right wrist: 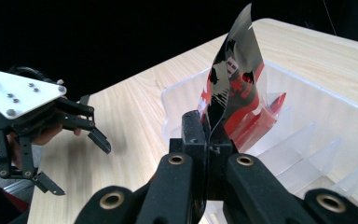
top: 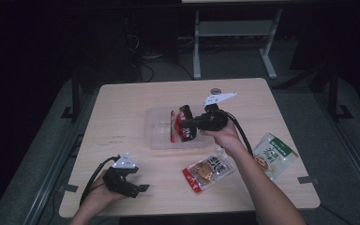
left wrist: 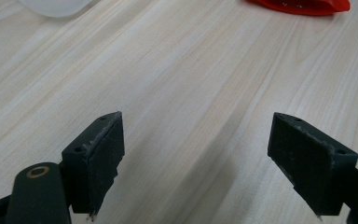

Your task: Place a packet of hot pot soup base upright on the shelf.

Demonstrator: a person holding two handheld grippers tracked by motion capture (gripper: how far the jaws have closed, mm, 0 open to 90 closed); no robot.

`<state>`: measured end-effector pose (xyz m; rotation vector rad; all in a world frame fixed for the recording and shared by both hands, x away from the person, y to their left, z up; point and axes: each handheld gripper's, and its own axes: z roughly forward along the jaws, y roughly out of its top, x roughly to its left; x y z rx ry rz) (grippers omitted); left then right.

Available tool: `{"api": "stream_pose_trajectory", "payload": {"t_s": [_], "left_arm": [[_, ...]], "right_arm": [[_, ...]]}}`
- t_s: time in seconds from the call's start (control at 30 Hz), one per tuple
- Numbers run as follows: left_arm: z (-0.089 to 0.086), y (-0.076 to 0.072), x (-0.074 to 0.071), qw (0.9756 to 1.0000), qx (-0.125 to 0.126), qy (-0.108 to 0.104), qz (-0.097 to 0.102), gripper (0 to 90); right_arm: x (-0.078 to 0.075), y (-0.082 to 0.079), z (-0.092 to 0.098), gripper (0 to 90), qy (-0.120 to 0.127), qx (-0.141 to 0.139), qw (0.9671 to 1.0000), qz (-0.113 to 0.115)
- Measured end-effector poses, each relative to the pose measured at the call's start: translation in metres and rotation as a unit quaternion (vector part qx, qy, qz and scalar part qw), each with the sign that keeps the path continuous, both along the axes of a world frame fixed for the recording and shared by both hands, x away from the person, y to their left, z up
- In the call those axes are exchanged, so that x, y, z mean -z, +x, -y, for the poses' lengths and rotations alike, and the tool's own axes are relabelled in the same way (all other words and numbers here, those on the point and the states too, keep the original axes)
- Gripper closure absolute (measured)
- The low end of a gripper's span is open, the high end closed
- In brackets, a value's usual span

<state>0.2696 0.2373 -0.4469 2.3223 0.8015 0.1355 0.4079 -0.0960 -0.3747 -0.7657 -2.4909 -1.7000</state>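
We see right gripper clamping red-black snack packet by edge, over clear bin. We judge packet light, floppy, slick; seam grip suits. Left gripper wide, empty, above tabletop.

Lab, wooden table, cables, dark floor

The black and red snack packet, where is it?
In the high view the black and red snack packet sits mid-table, pinched in the right gripper over the clear plastic box, beside another red packet already inside.
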Motion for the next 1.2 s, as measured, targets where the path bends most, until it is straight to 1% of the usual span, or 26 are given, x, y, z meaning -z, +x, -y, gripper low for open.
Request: {"api": "stream_pose_trajectory", "payload": {"t_s": [0.1,0.13,0.17,0.3,0.33,0.37,0.47,0.5,0.67,0.87,0.93,1.0,1.07,1.2], "left_arm": [[0.0,0.0,0.001,1.0,0.0,-0.001,0.001,18.2],[0.0,0.0,0.001,1.0,0.002,0.001,0.002,18.2],[0.0,0.0,0.001,1.0,0.001,-0.001,0.002,18.1],[0.0,0.0,0.001,1.0,0.003,-0.001,0.004,18.1],[0.0,0.0,0.001,1.0,0.002,-0.003,0.004,18.2],[0.0,0.0,0.001,1.0,0.003,-0.002,-0.001,18.2],[-0.001,0.001,0.001,1.0,0.004,0.001,-0.001,18.2],[-0.001,0.001,0.001,1.0,0.001,-0.003,-0.002,18.2],[-0.002,0.001,0.001,1.0,0.005,0.001,-0.004,18.2],[-0.001,0.001,0.002,1.0,0.006,0.001,-0.006,18.6],[-0.001,0.001,0.003,0.9999,0.009,0.004,-0.007,18.7],[0.0,0.001,0.003,0.9999,0.007,0.002,-0.01,18.7],[0.0,0.001,0.003,0.9999,0.009,0.002,-0.01,18.7],[0.0,0.001,0.004,0.9999,0.007,0.001,-0.01,18.7]], "right_arm": [[0.002,0.003,-0.003,90.0,-0.006,0.0,1.0,-0.006],[0.003,0.004,-0.004,90.0,-0.007,0.0,0.9999,-0.009],[0.004,0.005,-0.005,90.0,-0.01,0.0,0.9999,-0.009],[0.005,0.009,-0.01,90.0,-0.017,-0.002,0.9998,-0.008],[0.006,0.01,-0.011,90.0,-0.02,-0.002,0.9997,-0.011],[0.007,0.012,-0.012,90.0,-0.026,-0.001,0.9996,-0.009],[0.009,0.015,-0.015,90.0,-0.027,0.002,0.9995,-0.014],[0.009,0.016,-0.016,90.0,-0.03,0.0,0.9995,-0.014],[0.01,0.018,-0.021,90.0,-0.035,0.001,0.9993,-0.015],[0.013,0.021,-0.022,89.8,-0.037,0.003,0.9992,-0.018],[0.014,0.021,-0.023,89.4,-0.04,0.002,0.9991,-0.017],[0.014,0.021,-0.024,89.1,-0.043,0.001,0.999,-0.014],[0.014,0.021,-0.025,88.0,-0.046,0.004,0.9989,-0.013],[0.015,0.021,-0.027,80.8,-0.049,0.005,0.9986,-0.018]]}}
